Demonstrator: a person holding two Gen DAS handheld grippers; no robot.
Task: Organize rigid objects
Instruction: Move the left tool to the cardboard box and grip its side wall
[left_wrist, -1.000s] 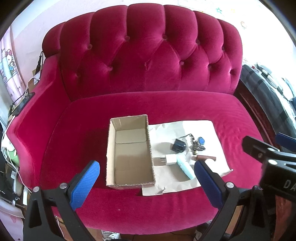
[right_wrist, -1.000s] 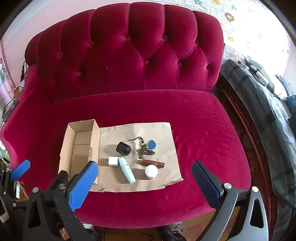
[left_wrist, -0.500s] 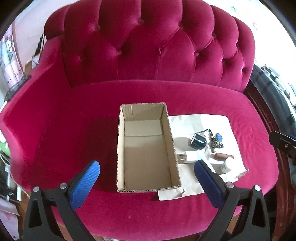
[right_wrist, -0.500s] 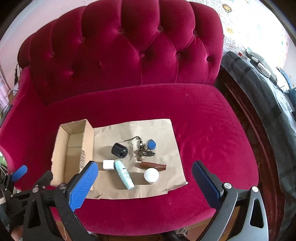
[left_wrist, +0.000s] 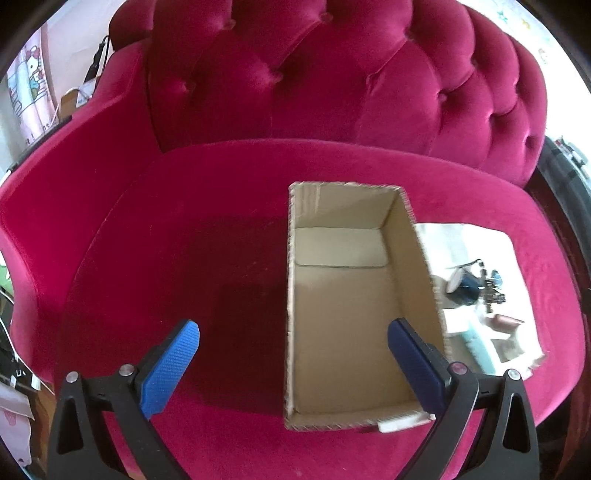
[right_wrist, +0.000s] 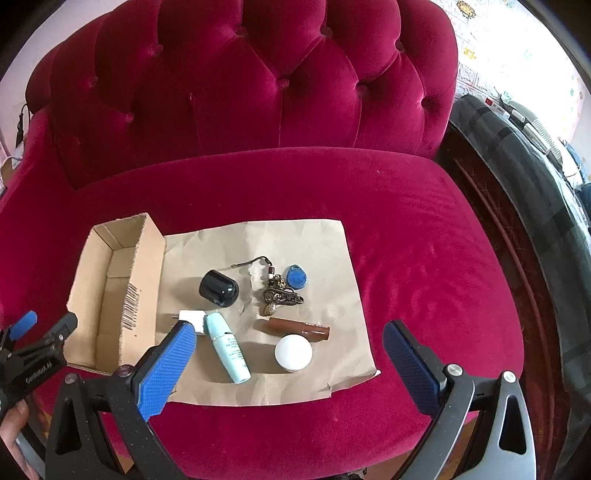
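An open, empty cardboard box (left_wrist: 354, 306) (right_wrist: 110, 291) sits on the red sofa seat, left of a brown paper sheet (right_wrist: 306, 243). On the paper lie a dark round cap (right_wrist: 218, 288), a white charger plug (right_wrist: 194, 319), a pale blue bottle (right_wrist: 227, 345), a white round jar (right_wrist: 293, 352), a brown tube (right_wrist: 299, 328) and a keychain with a blue tag (right_wrist: 297, 277). My left gripper (left_wrist: 291, 365) is open and empty, above the box's near-left side. My right gripper (right_wrist: 288, 369) is open and empty, near the paper's front edge.
The tufted red sofa back (right_wrist: 258, 85) rises behind. The sofa's left armrest (left_wrist: 48, 177) is at the left. A dark plaid blanket (right_wrist: 524, 184) lies to the right of the sofa. Cables and clutter (left_wrist: 14, 369) are at the far left.
Both grippers have moved closer to the sofa seat. The left view has shifted so the box is nearer and larger. Nothing was picked up.
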